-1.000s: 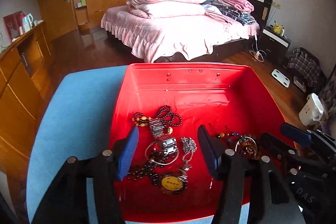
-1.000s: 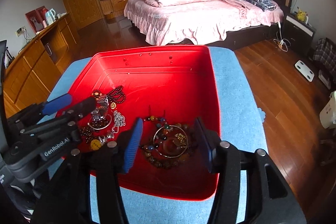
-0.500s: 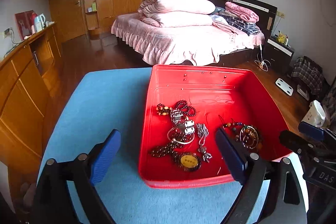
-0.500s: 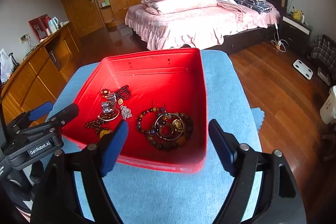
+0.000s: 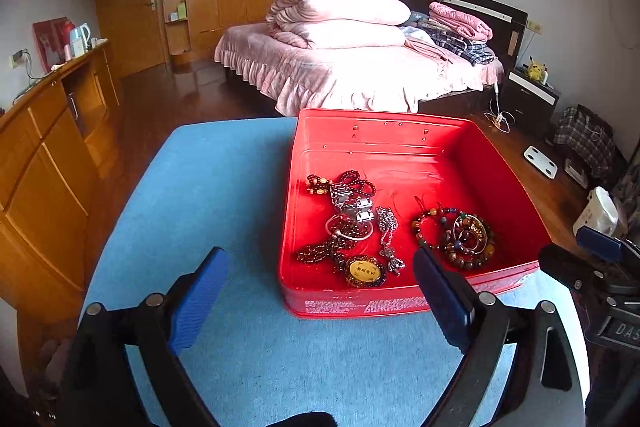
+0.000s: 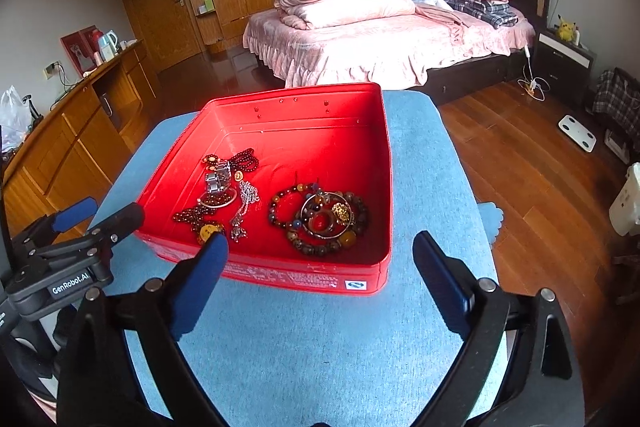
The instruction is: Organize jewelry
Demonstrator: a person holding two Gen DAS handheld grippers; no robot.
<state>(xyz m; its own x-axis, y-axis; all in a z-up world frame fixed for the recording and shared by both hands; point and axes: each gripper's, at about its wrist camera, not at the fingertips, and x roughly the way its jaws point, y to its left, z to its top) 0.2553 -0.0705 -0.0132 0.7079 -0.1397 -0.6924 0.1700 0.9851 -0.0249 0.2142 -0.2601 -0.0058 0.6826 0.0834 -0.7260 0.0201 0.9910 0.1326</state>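
A red tray (image 5: 360, 303) (image 6: 384, 163) sits on a blue table (image 5: 208, 195) (image 6: 424, 195). In its left part lies a tangle of dark bead strings, a metal watch band (image 5: 352, 203) (image 6: 218, 181), a silver chain and a yellow pendant (image 5: 362, 270) (image 6: 208, 230). In its right part lies a pile of bead bracelets and rings (image 5: 460, 237) (image 6: 324, 219). My left gripper (image 5: 320, 297) is open and empty, held before the tray's near wall. My right gripper (image 6: 320, 281) is open and empty, also before the tray.
A wooden cabinet (image 5: 44, 147) runs along the left of the table. A bed with pink bedding (image 6: 384, 43) stands beyond the table. Wooden floor (image 6: 532, 179) lies to the right. The left gripper shows in the right wrist view (image 6: 68, 243).
Both grippers have pulled back out of the tray toward me and opened wider. The jewelry lies where it was.
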